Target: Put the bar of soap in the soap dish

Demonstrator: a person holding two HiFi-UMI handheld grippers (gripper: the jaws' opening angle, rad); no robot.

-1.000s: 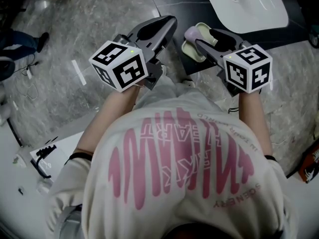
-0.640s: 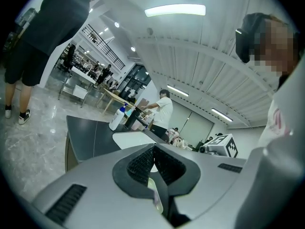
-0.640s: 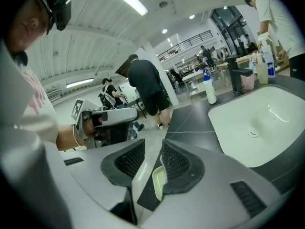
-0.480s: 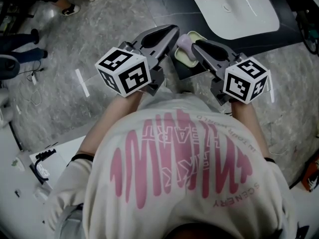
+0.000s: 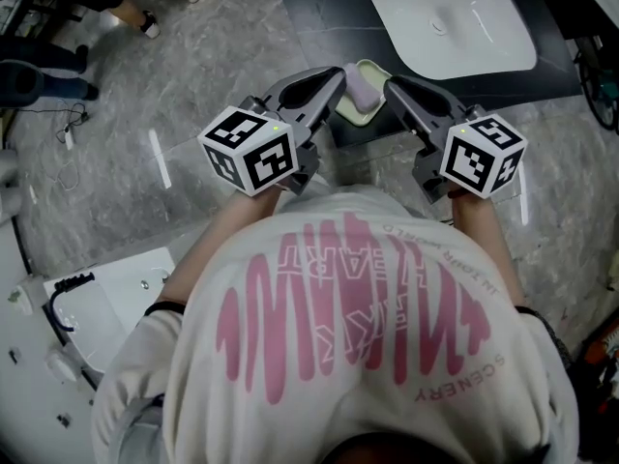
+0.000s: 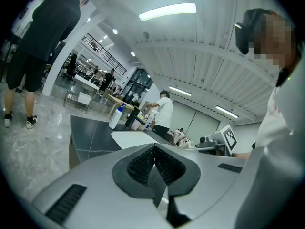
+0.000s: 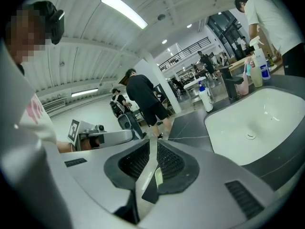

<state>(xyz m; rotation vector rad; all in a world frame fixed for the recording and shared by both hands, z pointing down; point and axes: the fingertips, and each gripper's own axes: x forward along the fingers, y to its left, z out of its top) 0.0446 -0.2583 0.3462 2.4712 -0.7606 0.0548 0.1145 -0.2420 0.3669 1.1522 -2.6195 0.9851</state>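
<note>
A lilac bar of soap (image 5: pixel 360 87) lies in the pale green soap dish (image 5: pixel 370 67) at the edge of the dark counter (image 5: pixel 309 8). My left gripper (image 5: pixel 337 72) hangs just left of the dish, shut and empty; the left gripper view shows its pads (image 6: pixel 143 163) meeting at the tip of the left gripper (image 6: pixel 154 149). Just right of the soap is my right gripper (image 5: pixel 391 82), clear of it. Its jaws have just been closing. In the right gripper view a narrow slit remains between the tips of the right gripper (image 7: pixel 152 144), with nothing in it.
A white sink (image 5: pixel 450 22) is set into the counter beyond the dish, also in the right gripper view as the white sink (image 7: pixel 252 123). Bottles (image 7: pixel 259 61) stand behind it. People stand on the marble floor (image 5: pixel 193 56). A white basin (image 5: pixel 106 307) sits at lower left.
The right gripper has drawn back off the soap and its jaws have narrowed. Both grippers have risen. The soap stays in the dish.
</note>
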